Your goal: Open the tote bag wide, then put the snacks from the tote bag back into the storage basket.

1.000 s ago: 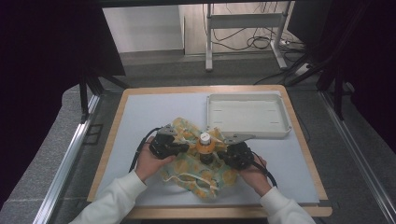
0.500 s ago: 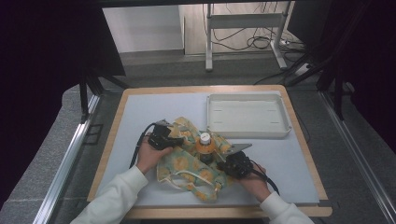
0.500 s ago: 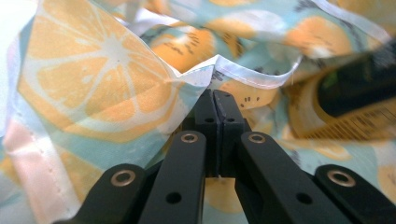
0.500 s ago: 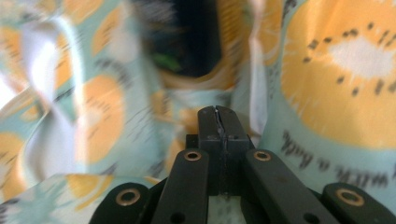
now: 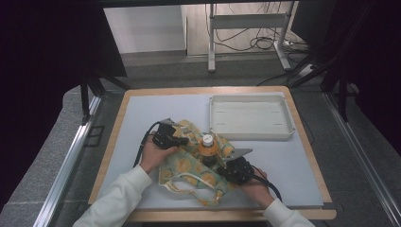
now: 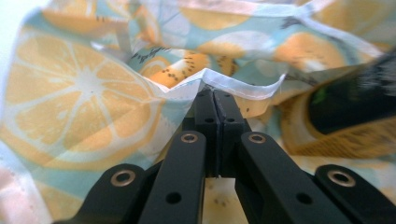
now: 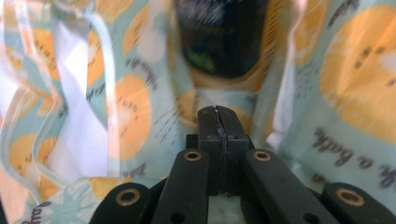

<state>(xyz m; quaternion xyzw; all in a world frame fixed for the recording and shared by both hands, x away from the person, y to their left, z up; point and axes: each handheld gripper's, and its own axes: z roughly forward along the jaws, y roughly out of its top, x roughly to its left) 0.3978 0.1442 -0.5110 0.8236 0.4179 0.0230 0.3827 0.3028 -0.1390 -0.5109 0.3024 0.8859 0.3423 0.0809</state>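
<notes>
The bottle (image 5: 207, 147) stands upright between both claws, left claw (image 5: 182, 140) and right claw (image 5: 223, 166) each pinched together on the bag (image 5: 189, 165) rim beside it.

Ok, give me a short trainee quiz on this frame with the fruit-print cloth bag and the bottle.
1. True or false: the white rectangular plastic tray holds the bottle.
2. What does the left gripper pinch? A) the tray's rim B) the white hem of the orange-slice-print cloth bag C) the bottle's cap
3. Fill in: the orange-labelled dark bottle with a white cap stands ____ the two grippers in the high view.

Key:
1. False; the tray is bare and the bottle stands in the bag.
2. B.
3. Between; the right gripper is shut just before its base.
</notes>
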